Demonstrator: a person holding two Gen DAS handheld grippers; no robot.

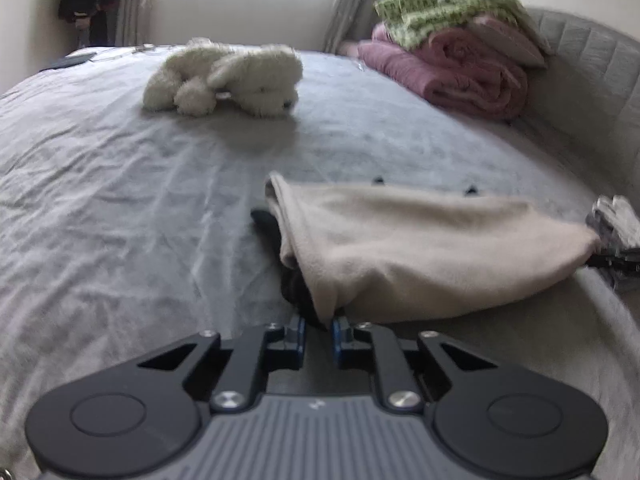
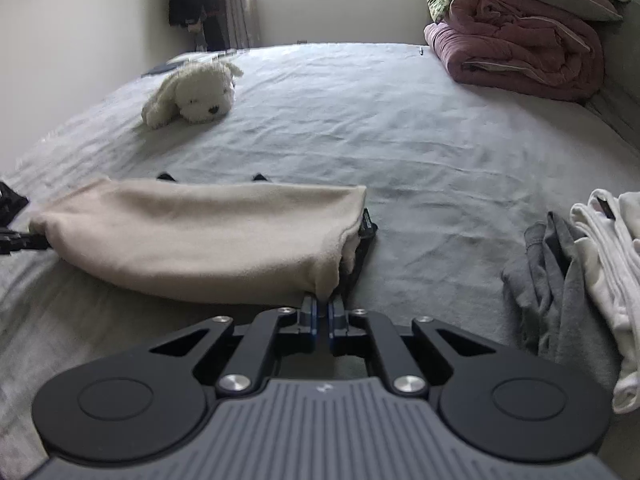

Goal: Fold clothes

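the beige garment [image 1: 420, 248] lies across the bed [image 1: 120, 200] close to its near edge, with a dark garment [image 1: 294, 288] partly under it. the left gripper [image 1: 319, 326] has its fingers clenched on the garment's near left corner, and the right gripper [image 2: 322, 305] has its fingers clenched on the near right corner, so the cloth hangs stretched between the two.

judging from this, the next move is to carry that near edge over toward the far side of the bed. the main risk is that each pinch holds only a small tuck of fabric; an uneven pull could slip a corner free and let the fold collapse. the left fingers sit right against the dark garment, so it may be caught too and dragged along. if the hands rise unevenly the edge will land skewed. the grey and white clothes pile [image 2: 580, 272] at the bed's right edge is near enough to be brushed. the plush dog [image 2: 192, 96] is well apart.
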